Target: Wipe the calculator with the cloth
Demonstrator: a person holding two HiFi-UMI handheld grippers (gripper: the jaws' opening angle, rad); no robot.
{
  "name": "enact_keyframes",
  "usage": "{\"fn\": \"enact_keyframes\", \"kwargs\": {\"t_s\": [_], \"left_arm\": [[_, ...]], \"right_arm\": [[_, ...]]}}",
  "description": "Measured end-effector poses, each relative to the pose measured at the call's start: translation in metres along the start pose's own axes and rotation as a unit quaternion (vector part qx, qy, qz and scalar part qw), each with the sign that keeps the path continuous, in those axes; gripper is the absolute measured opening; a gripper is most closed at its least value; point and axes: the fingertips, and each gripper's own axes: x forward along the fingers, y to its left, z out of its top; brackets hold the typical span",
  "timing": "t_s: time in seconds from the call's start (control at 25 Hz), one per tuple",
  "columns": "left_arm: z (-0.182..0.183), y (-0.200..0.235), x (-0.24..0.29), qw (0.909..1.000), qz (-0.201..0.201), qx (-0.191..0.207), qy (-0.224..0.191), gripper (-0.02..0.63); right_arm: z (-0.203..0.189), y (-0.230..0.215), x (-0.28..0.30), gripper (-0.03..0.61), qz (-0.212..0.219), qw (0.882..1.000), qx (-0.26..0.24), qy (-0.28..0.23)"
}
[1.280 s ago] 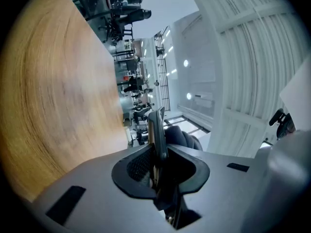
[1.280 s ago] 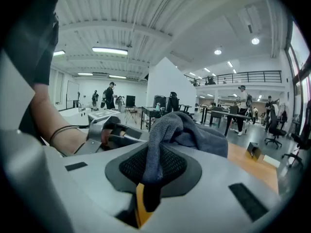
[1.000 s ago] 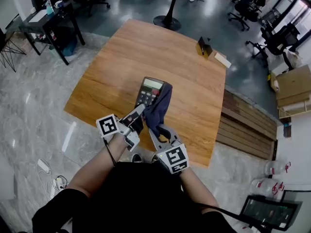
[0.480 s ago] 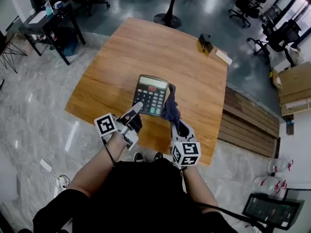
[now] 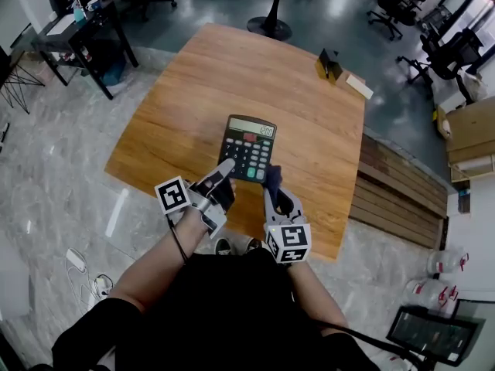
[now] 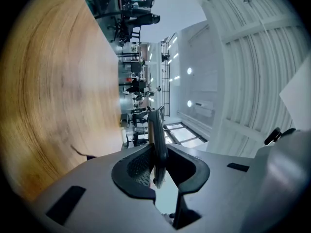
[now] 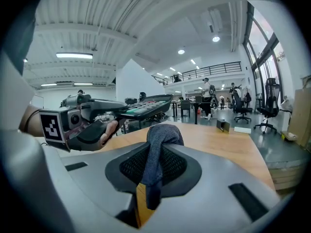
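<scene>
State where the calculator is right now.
In the head view the calculator is at centre, held over the wooden table by the left hand-held gripper, cloth at its right.

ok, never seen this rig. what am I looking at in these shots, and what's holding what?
There is no robot here. A person holds a hand-held gripper in each hand, and the cubes with square markers are part of those grippers. One shot comes from a camera on the person's head, looking down at a wooden table. The other two come from cameras riding on each gripper, looking along its fingers.

The left gripper is clamped on the near edge of a black calculator and holds it up off the table. The right gripper is clamped on a dark blue cloth, bunched close to the calculator's near right corner. I can't tell whether the cloth touches it.

At the table's far side lie a small box and a flat white block.
</scene>
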Motion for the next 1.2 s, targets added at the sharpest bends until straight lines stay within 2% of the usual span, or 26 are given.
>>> {"fn": "enact_keyframes", "kwargs": {"t_s": [0.32, 0.68, 0.84, 1.0, 1.2], "left_arm": [[-0.036, -0.020, 0.013, 0.9987, -0.020, -0.028, 0.038, 0.066], [-0.038, -0.021, 0.009, 0.9983, -0.018, -0.032, 0.045, 0.066], [-0.042, -0.024, -0.002, 0.9983, -0.012, -0.043, 0.039, 0.066], [-0.028, -0.019, -0.002, 0.9992, -0.002, -0.026, 0.029, 0.067], [-0.020, -0.023, 0.003, 0.9994, -0.015, -0.018, 0.026, 0.066]], "right_arm": [[0.022, 0.044, 0.015, 0.054, 0.050, 0.997, -0.031, -0.048], [0.038, 0.044, 0.016, 0.054, 0.048, 0.995, -0.041, -0.079], [0.035, 0.056, 0.002, 0.054, 0.055, 0.995, -0.036, -0.076], [0.042, 0.039, -0.003, 0.054, 0.037, 0.995, -0.035, -0.085], [0.047, 0.011, -0.011, 0.054, 0.000, 0.995, -0.041, -0.095]]}}
